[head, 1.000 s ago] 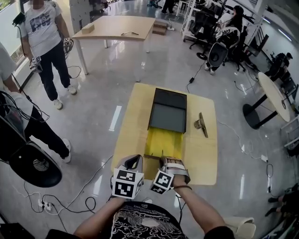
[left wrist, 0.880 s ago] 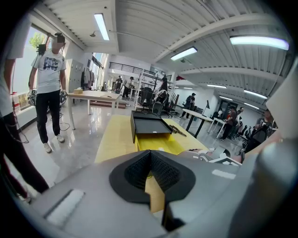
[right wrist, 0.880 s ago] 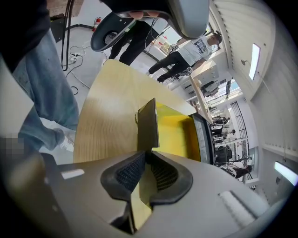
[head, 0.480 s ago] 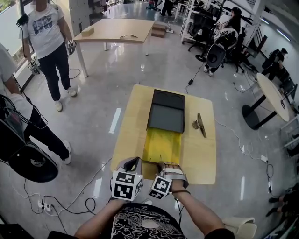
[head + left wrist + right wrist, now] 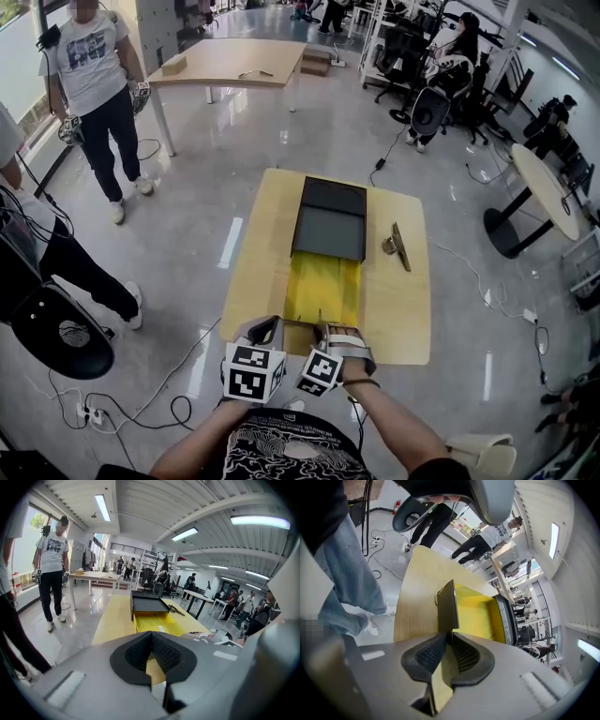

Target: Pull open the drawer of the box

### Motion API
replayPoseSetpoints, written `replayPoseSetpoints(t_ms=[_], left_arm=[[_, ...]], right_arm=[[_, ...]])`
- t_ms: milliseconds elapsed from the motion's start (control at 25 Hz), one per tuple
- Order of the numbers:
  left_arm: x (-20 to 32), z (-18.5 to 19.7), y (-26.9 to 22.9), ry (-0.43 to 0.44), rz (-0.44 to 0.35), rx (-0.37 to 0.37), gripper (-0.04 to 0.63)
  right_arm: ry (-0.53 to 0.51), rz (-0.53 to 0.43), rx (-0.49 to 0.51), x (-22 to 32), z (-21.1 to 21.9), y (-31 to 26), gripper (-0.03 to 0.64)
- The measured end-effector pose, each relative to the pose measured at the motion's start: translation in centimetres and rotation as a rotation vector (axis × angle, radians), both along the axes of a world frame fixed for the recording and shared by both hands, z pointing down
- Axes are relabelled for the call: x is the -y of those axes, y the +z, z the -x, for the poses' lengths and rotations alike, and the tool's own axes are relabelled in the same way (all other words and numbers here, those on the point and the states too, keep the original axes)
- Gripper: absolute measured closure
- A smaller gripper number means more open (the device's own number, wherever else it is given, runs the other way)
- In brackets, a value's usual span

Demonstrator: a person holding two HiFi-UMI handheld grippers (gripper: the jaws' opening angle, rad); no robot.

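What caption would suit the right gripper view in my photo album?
Right gripper clamped on the front panel of a yellow drawer pulled out of its dark box.

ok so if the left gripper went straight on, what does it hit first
Probably the black box beyond the open yellow drawer, though it might graze the drawer floor first; depth is unclear.
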State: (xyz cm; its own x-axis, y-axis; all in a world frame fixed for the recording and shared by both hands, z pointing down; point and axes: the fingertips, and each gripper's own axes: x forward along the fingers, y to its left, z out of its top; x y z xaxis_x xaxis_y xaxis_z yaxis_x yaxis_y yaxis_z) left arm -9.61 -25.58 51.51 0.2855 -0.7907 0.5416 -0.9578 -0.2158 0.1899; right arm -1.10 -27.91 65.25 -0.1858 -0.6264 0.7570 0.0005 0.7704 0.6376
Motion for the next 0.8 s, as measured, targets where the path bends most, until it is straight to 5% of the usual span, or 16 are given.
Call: replayPoseSetpoints(t_ms=[440, 800], left_arm=[[-1.8, -4.7, 0.1, 0.011, -0.005, 0.022, 0.583], [-3.4, -9.3, -2.1, 0.038, -0.053, 0.007, 0.583]], right_arm=[[0.126, 0.051, 0.289, -2.2, -2.9, -2.3, 0.563], [0.345, 0.118, 0.653, -3.8, -6.8, -9.0, 0.601]])
